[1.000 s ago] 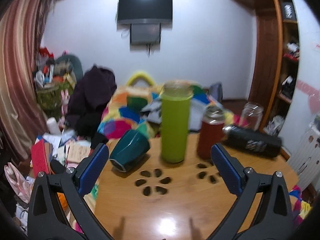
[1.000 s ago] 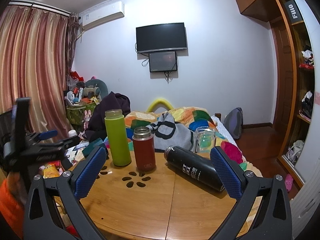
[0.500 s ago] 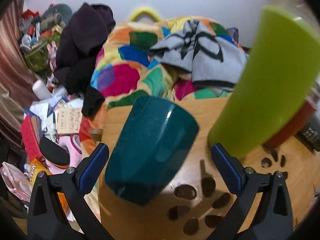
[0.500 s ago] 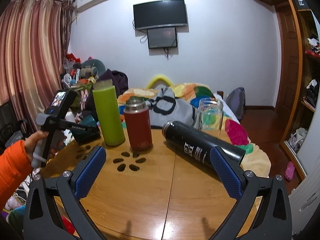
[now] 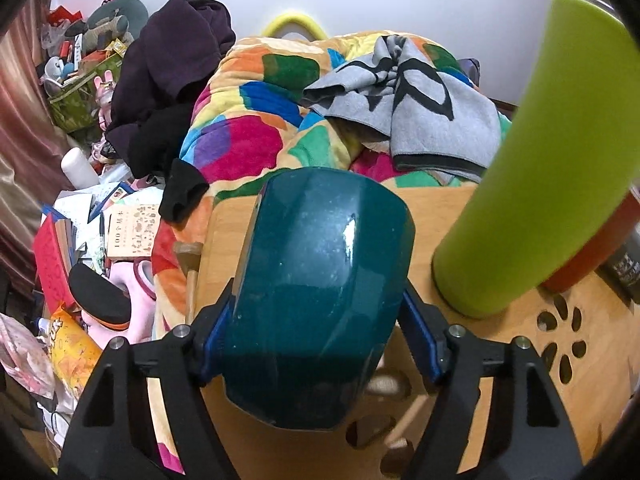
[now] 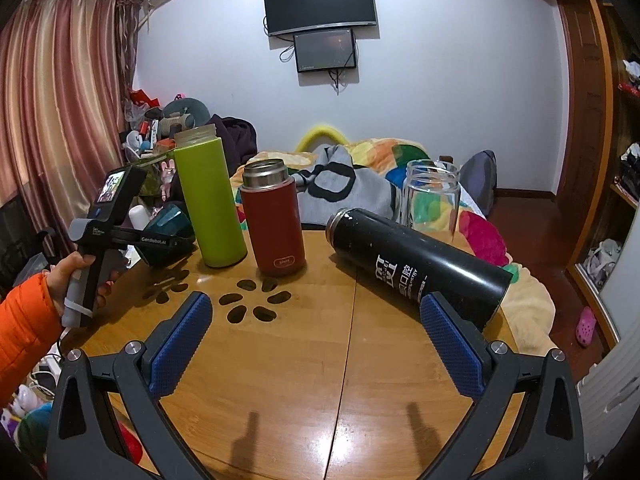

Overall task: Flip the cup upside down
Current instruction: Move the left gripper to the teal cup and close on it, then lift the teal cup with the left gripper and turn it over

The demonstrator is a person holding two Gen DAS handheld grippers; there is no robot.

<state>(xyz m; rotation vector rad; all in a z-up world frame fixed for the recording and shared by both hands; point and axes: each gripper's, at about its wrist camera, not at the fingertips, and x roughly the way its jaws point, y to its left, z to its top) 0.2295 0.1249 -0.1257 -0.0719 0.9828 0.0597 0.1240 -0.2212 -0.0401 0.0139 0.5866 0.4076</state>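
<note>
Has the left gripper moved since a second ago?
Yes. The left gripper went forward toward the table's far-left edge; its jaws now flank the teal cup.

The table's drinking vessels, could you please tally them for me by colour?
Teal: 1, the cup, between the left gripper's fingers
Green: 1, the bottle
Red: 1, the flask
Black: 1, the flask on its side
Clear: 1, the jar
Total: 5

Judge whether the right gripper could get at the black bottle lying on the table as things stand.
Probably yes: the right gripper is open, and the black bottle lies just beyond its right finger with bare table between.
</note>
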